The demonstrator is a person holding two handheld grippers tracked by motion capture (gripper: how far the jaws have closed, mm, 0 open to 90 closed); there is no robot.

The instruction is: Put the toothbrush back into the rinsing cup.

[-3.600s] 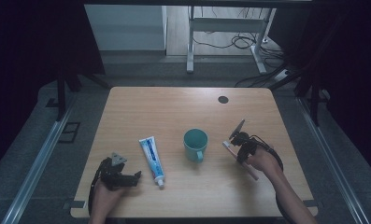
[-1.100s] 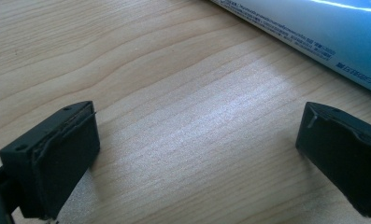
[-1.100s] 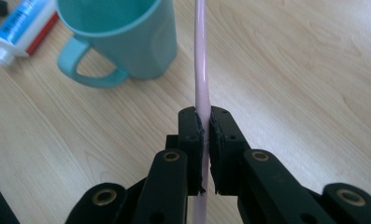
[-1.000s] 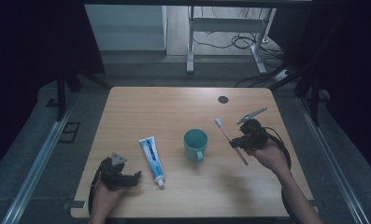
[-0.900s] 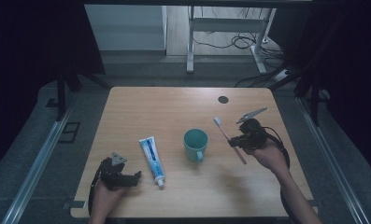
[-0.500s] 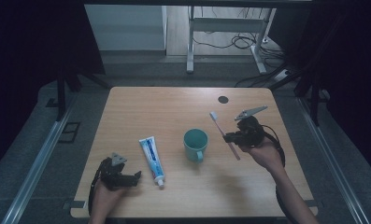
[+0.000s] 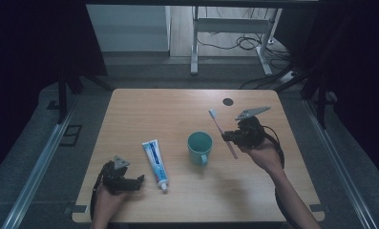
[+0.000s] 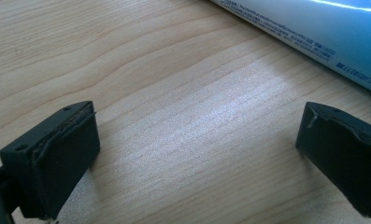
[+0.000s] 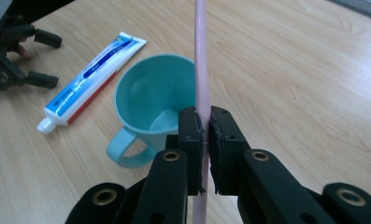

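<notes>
Pink toothbrush (image 7: 222, 133) pinched mid-handle in right gripper (image 7: 231, 137), bristles pointing away, near cup (image 7: 199, 147); left gripper (image 7: 138, 181) fingers spread.

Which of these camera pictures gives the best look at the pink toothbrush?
The high view: it shows the whole toothbrush, white bristle head to handle end, held above the table beside the teal cup. The right gripper view shows the pink handle clamped in the right hand-held gripper. The left gripper view shows toothpaste instead.
</notes>
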